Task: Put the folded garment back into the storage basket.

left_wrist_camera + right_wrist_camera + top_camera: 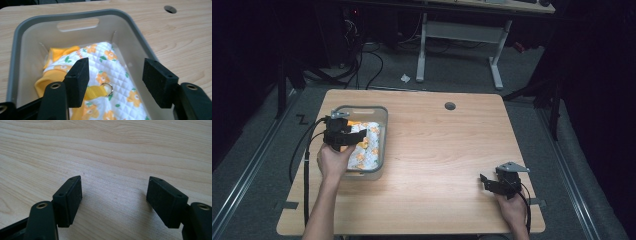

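The left gripper (113,82) hangs over the near end of the grey bin (130,25), jaws spread wide w/ nothing between the pads. Directly below and just ahead of it, inside the bin, lies the quilted flower-print garment (117,75), white w/ orange trim. A yellow strap w/ a small metal ring (107,88) sits just beside the left-hand pad, near the jaw line.

The garment's long axis runs roughly along the bin's length, from the near end toward the far wall w/ the handle slot (77,24); orange edging bunches at the bin's left wall. So the cloth is straight down and slightly fwd from the left gripper, prob. a short drop to reach it.

In the high view the bin (382,112) stands at the table's (442,150) left side, w/ the left gripper (343,134) over it. The right gripper (493,183) is well apart from the bin, near the table's front right corner, jaws also spread and empty over bare wood (112,152). The left hand (333,161) is clearly the nearer one to the bin.
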